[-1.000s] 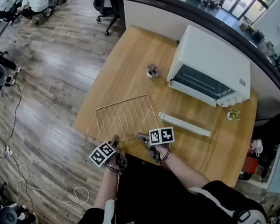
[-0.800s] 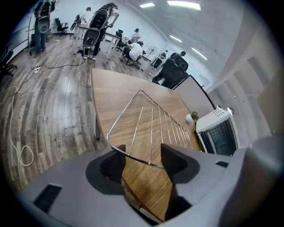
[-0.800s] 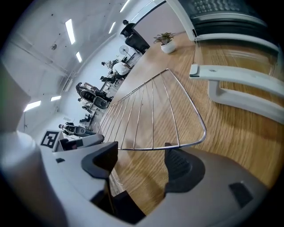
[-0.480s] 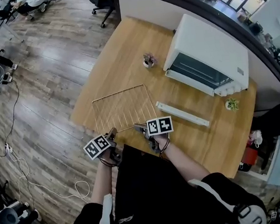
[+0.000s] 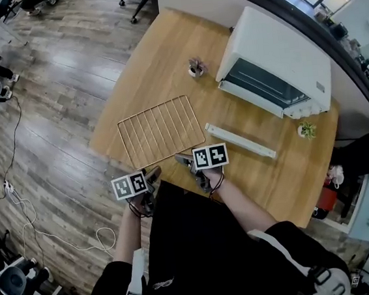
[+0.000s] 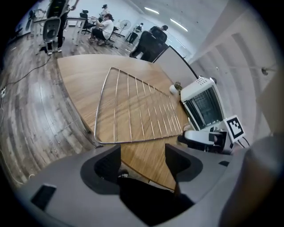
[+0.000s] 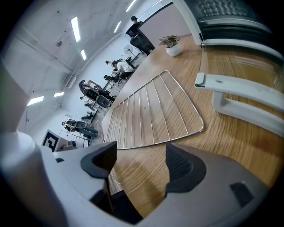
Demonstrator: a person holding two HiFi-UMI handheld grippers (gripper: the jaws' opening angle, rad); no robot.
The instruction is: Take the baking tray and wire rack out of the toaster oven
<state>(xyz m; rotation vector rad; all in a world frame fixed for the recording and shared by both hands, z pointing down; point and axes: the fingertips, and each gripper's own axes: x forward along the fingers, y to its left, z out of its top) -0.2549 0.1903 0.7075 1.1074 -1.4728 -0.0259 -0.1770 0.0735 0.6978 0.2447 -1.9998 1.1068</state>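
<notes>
Wire rack [image 5: 161,131] flat on wooden table [image 5: 161,54], apart from toaster oven [image 5: 280,55], left gripper [image 6: 143,155] jaws opening, nothing between, right gripper [image 7: 137,162] jaws wide apart, empty, both 2 just short of rack's near edge.
</notes>
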